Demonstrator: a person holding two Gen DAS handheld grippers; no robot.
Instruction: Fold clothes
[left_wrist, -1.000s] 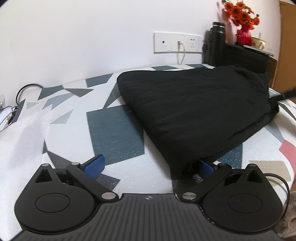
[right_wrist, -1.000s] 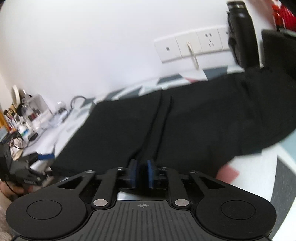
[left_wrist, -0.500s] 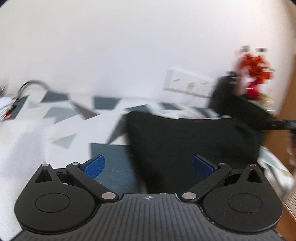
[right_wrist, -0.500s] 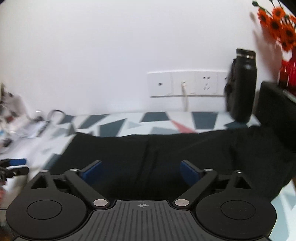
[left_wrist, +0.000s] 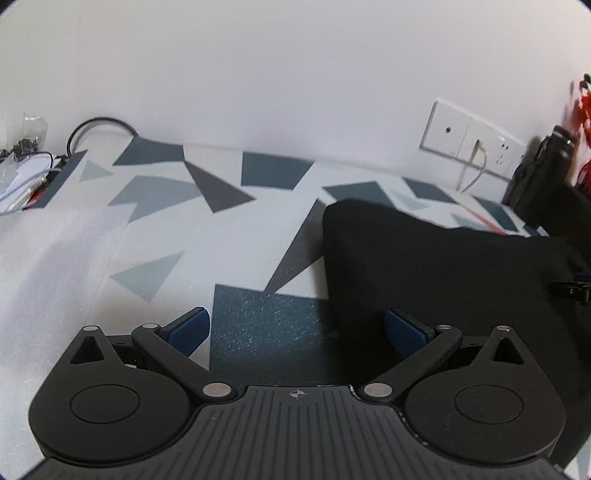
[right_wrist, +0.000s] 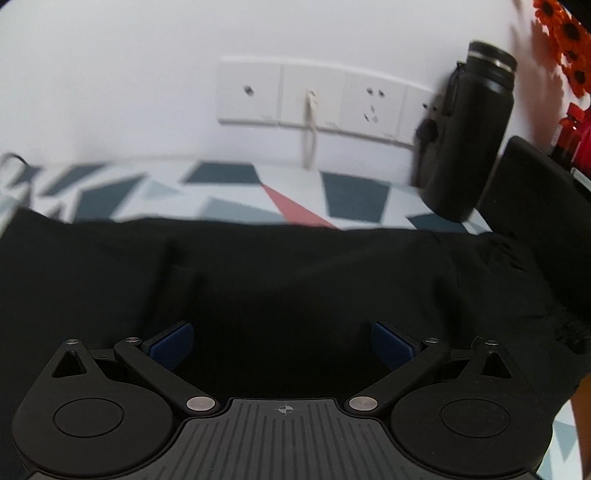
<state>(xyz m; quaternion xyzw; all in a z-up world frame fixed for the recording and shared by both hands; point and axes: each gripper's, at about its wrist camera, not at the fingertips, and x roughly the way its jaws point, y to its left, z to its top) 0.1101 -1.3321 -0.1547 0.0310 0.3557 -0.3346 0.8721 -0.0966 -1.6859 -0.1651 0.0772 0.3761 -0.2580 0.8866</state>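
Two grippers, both empty right now. Left wrist view: left gripper (left_wrist: 297, 326) has its fingers spread wide over the patterned table (left_wrist: 192, 236), nothing between them. The black garment (left_wrist: 443, 273) lies flat at about 3 o'clock, its near-left corner just by the right pad. A bit of the other gripper peeks in at the far right edge.

Right wrist view: right gripper (right_wrist: 282, 345) is also spread wide, hovering low over the garment, which fills the whole lower half. Bottle (right_wrist: 469, 136) stands at 1 o'clock by the outlets (right_wrist: 317, 96), flowers (right_wrist: 565, 40) further right.

Risk, as I see it: the cloth is black and the layers are hard to tell apart, so a pinch could catch only the top layer and drag the fold crooked. A wide swing could also clip that bottle.
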